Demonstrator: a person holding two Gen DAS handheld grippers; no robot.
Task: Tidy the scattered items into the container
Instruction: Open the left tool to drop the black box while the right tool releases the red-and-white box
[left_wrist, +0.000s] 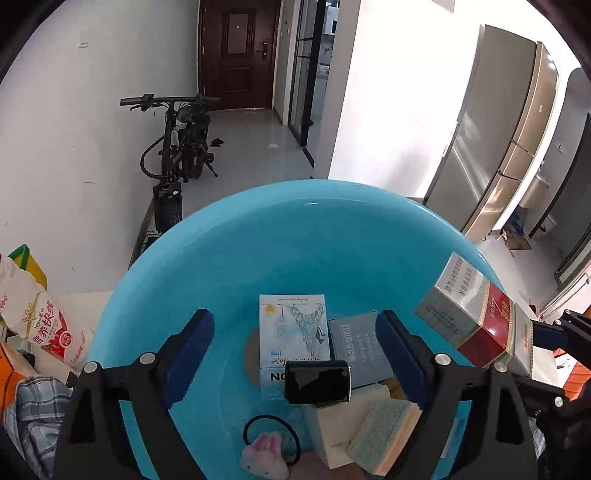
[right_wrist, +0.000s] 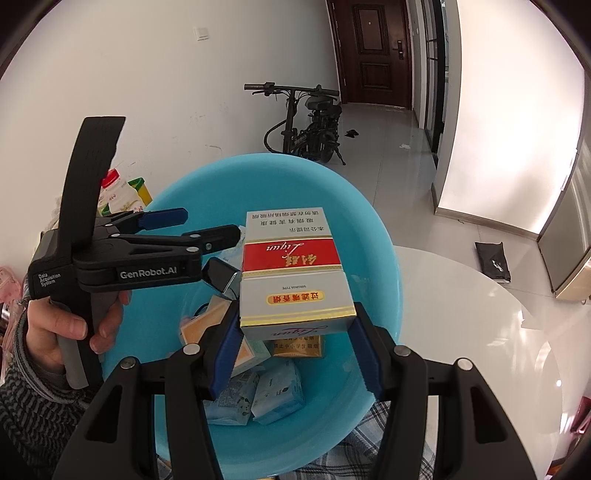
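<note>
The right gripper (right_wrist: 293, 332) blocks the near end of the red-and-silver carton (right_wrist: 291, 258) it clamps, and the carton in turn covers much of the blue basin (right_wrist: 384, 258). Beneath it, a yellow pack (right_wrist: 297, 349) shows only a strip. In the left wrist view, the black lighter (left_wrist: 317, 381) hides the lower print of the pale blue pack (left_wrist: 293, 328); the pink bunny hair tie (left_wrist: 264, 458) is cut by the bottom edge. The small packets (right_wrist: 277, 393) are perhaps tissues; their print is unreadable.
</note>
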